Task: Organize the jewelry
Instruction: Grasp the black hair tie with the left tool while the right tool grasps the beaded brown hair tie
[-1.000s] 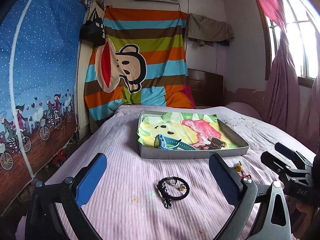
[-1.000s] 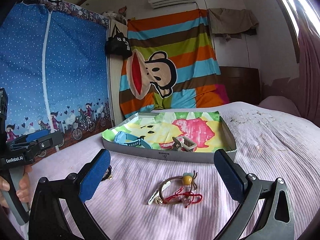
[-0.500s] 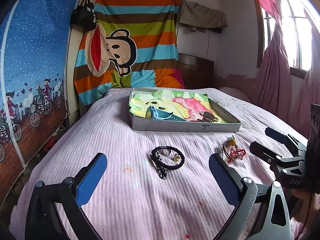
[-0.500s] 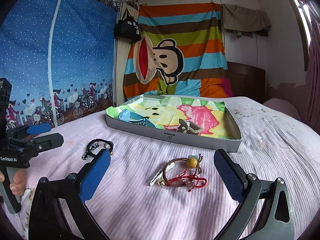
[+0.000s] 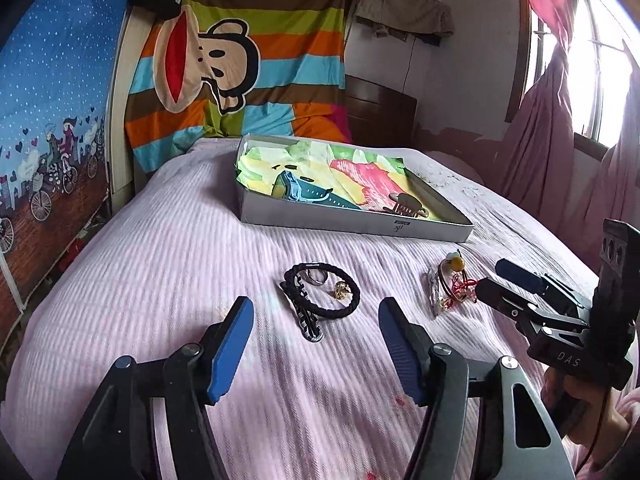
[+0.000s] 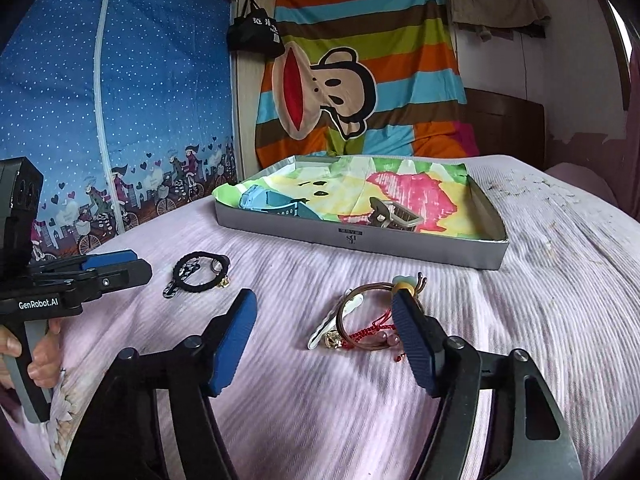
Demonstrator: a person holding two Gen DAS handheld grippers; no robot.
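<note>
Jewelry lies in two small heaps on the pink bedspread [image 5: 160,264] in front of you, each heap ahead of one of your claws. Your left gripper [image 5: 316,344] hangs low over the bed with its blue pads [image 5: 230,354] spread wide and nothing between them; just past its tips sit a black hair tie [image 5: 320,290], a striped hair clip [image 5: 306,322] touching its near edge, a silver ring [image 5: 314,277] and a small gold piece [image 5: 340,290] inside the loop. Your right gripper [image 6: 326,338] is likewise wide open and empty, its right pad standing in front of the second heap: a brown hair band [image 6: 362,312] with a yellow bead [image 6: 402,287], a red cord bracelet [image 6: 370,334] and a white clip [image 6: 334,326], all tangled together and touching. The two heaps lie apart on the cover. Beyond them, a shallow grey tray [image 6: 360,240] lined with bright cartoon paper [image 6: 416,188] rests flat on the bed; inside it a blue watch [image 6: 272,204] lies at the left and a brown claw clip [image 6: 394,214] toward the right, apart from each other. Farther back hang a striped monkey blanket [image 6: 360,80] and a blue dotted curtain [image 6: 120,88].
</note>
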